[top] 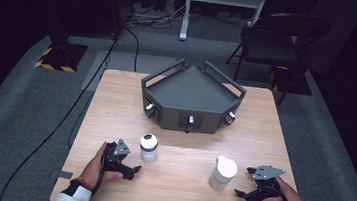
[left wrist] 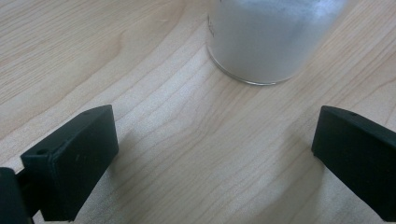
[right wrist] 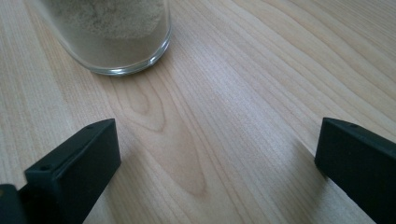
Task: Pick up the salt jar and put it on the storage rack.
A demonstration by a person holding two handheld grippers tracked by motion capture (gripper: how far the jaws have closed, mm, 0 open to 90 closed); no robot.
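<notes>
A small glass jar with white contents stands left of centre on the wooden table. A taller white-lidded jar stands to its right. My left gripper rests on the table just left of and nearer than the small jar, jaws wide open and empty. Its own view shows that jar's base ahead and slightly right of the gap. My right gripper lies open just right of the taller jar. Ahead-left of its jaws, its view shows a glass base holding beige powder.
A dark grey angular tray-like fixture with small knobs on its front faces sits at the table's far middle. Beyond the table are a folding chair, floor cables and a stand base on grey carpet.
</notes>
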